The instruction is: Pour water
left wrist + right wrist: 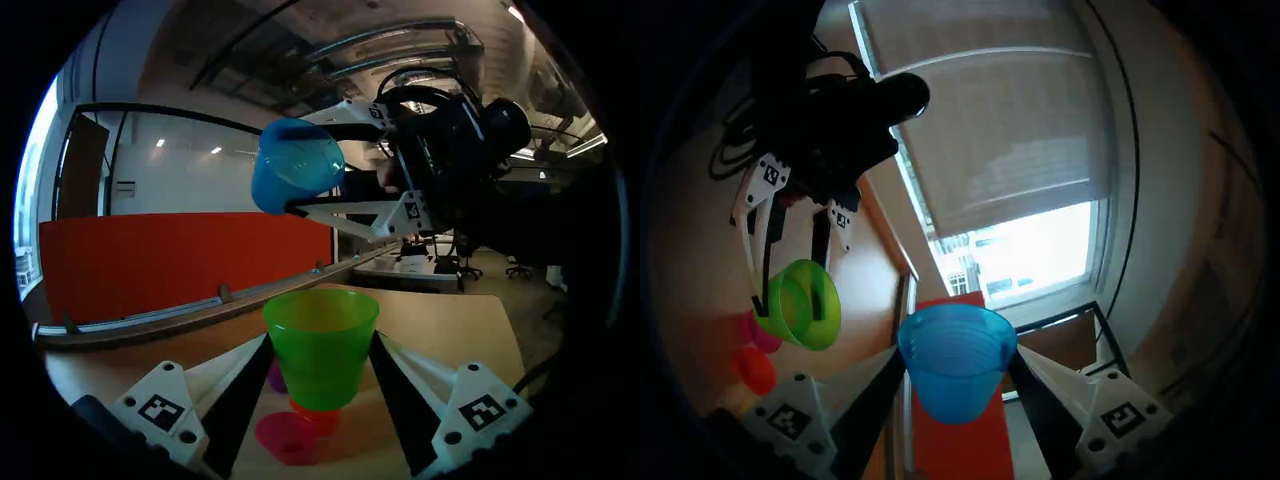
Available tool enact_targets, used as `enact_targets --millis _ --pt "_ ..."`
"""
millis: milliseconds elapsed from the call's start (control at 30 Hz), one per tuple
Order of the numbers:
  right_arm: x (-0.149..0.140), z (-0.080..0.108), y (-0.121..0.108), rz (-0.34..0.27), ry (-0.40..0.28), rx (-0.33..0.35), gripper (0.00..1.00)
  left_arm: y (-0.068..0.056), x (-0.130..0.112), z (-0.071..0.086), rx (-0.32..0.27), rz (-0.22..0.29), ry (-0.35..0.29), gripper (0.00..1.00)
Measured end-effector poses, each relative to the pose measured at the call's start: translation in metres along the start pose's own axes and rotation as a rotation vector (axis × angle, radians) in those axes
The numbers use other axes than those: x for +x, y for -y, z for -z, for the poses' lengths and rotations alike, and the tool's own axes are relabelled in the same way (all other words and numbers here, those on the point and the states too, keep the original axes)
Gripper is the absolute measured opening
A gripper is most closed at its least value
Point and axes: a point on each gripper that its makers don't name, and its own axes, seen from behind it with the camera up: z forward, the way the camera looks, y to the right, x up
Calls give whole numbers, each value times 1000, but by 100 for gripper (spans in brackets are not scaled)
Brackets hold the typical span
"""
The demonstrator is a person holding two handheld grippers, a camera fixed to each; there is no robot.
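Two cups are held: my left gripper squeezes the green cup, my right gripper squeezes the blue cup higher up, so I should bring its lip over green and tip slowly.

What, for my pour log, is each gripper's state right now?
Left gripper: shut on the green cup.
Right gripper: shut on the blue cup.

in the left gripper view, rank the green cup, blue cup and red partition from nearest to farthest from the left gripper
1. green cup: centre, gripped by the left gripper itself.
2. blue cup: higher up, held by the right gripper.
3. red partition: far behind, on the left.
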Motion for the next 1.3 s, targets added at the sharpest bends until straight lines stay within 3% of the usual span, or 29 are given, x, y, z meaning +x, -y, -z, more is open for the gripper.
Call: enact_targets --millis 167,567,967,1300 --pt "-5 1 1 -60 5 4 89 -1 1 1 2 -4 0 81" --pt "-11 6 6 -277 15 3 89 2 3 2 8 -7 0 81" --pt "-10 10 9 -547 -7 4 89 1 2 4 11 -11 2 82" --pt "-11 11 20 -653 4 16 89 2 3 4 14 -13 3 81"
